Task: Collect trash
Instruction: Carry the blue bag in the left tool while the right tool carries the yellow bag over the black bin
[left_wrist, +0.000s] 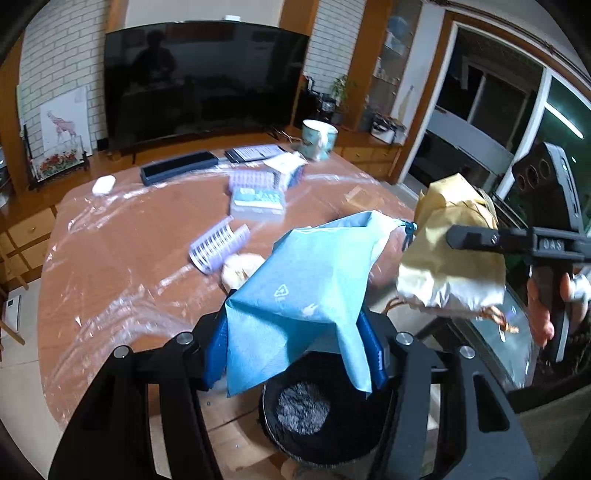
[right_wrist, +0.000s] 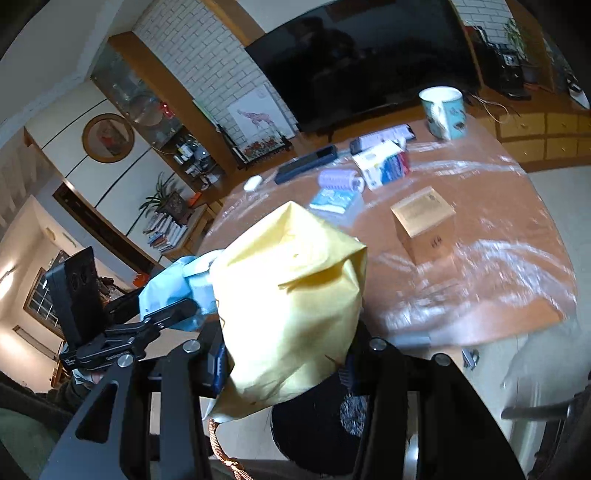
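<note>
My left gripper (left_wrist: 295, 354) is shut on a light blue trash bag (left_wrist: 299, 295), held up over the near edge of the brown table (left_wrist: 110, 258). My right gripper (right_wrist: 288, 365) is shut on a crumpled yellow paper bag (right_wrist: 291, 295) with a brown twine handle hanging below. In the left wrist view the right gripper (left_wrist: 461, 240) and yellow bag (left_wrist: 450, 251) are just right of the blue bag's mouth. In the right wrist view the blue bag (right_wrist: 173, 288) and left gripper (right_wrist: 170, 314) are to the left. A crumpled pale wad (left_wrist: 240, 269) lies on the table behind the blue bag.
The table, under clear plastic film, carries purple comb-like pieces (left_wrist: 218, 247), a clear packet (left_wrist: 258, 199), a small cardboard box (right_wrist: 424, 225), a printed box (right_wrist: 384, 162), a dark case (left_wrist: 177, 168), a phone (left_wrist: 255, 152), a white case (left_wrist: 103, 184) and a mug (left_wrist: 317, 138). A TV (left_wrist: 203, 77) stands behind.
</note>
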